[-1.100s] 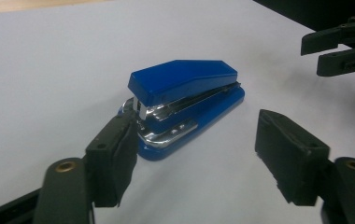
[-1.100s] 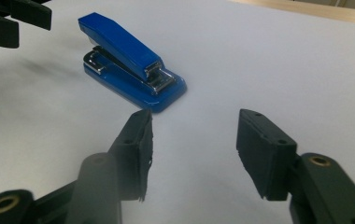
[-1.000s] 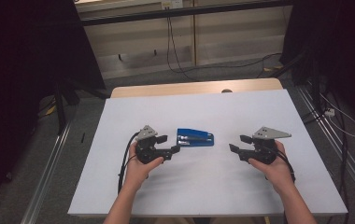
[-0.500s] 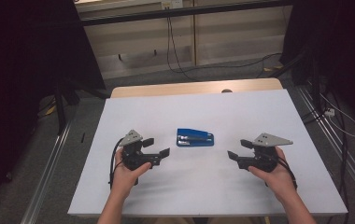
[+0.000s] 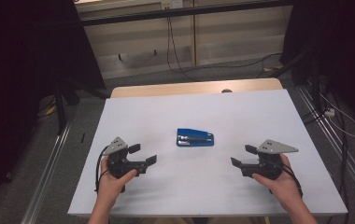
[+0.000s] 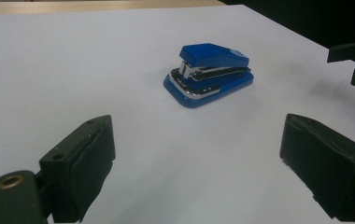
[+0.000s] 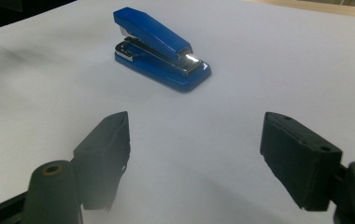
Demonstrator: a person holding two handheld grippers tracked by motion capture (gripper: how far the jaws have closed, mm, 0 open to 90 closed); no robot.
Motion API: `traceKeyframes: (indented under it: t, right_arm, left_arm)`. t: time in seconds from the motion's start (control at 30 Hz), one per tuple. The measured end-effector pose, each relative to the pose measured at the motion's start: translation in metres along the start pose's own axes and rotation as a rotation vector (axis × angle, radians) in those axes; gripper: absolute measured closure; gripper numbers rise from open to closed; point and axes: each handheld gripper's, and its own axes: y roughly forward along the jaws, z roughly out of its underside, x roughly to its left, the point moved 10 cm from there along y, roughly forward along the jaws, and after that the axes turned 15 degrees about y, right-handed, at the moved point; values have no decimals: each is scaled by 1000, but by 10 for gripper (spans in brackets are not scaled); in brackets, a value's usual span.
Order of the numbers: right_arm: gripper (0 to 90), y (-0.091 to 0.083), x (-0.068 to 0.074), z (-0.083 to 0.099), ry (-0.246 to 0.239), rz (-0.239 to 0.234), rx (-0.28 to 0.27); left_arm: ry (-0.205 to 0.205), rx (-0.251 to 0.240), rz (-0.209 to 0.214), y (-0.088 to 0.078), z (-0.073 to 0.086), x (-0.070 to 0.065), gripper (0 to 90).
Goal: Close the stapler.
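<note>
Sitting flat in the middle of the white bench (image 5: 133,116), the blue stapler (image 5: 195,137) has its long axis running side to side across the high view, closed, top arm down on its base. Left claw (image 5: 143,154) is down at the near left, right claw (image 5: 242,156) at the near right, and both point inward toward each other with the stapler lying ahead of the gap between them, farther up the bench. Neither touches it; both are well apart from it.

Both claws are released, nothing between the pads, and the jaws of each have just been opening wider. In the left claw view the stapler (image 6: 208,73) lies ahead and a touch right of centre, its mouth end turned this way. In the right claw view the stapler (image 7: 159,47) lies ahead and left of centre, its hinge end nearer.

Which is closer? Looks about even, perhaps the left by a hair, hard to call. Any pickup, I'd judge, means swinging a claw forward and closing across the stapler's narrow width, not along its length.
</note>
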Motion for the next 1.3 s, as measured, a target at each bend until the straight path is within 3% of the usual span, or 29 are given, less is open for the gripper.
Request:
traceKeyframes:
  t: [0.33, 0.57, 0.7, 0.97, 1.1, 1.3]
  right_arm:
    - [236, -9, -7, 6, -2, 21, 5]
    - [230, -14, -11, 11, -31, 46, 14]
    - [224, -20, -12, 13, -21, 43, 8]
    - [206, -26, -16, 13, -14, 41, -12]
    - [189, -25, -16, 15, -30, 38, -10]
    - [166, -21, -16, 16, -30, 35, -6]
  left_arm:
    - [1, -4, -19, -13, 8, 7, 99]
    - [29, 8, -38, -19, 13, 10, 98]
    - [48, 14, -42, -24, 17, 11, 98]
    - [38, 16, -53, -35, 26, 14, 91]
    - [36, 27, -55, -35, 32, 16, 85]
    - [39, -1, -40, -31, 26, 14, 79]
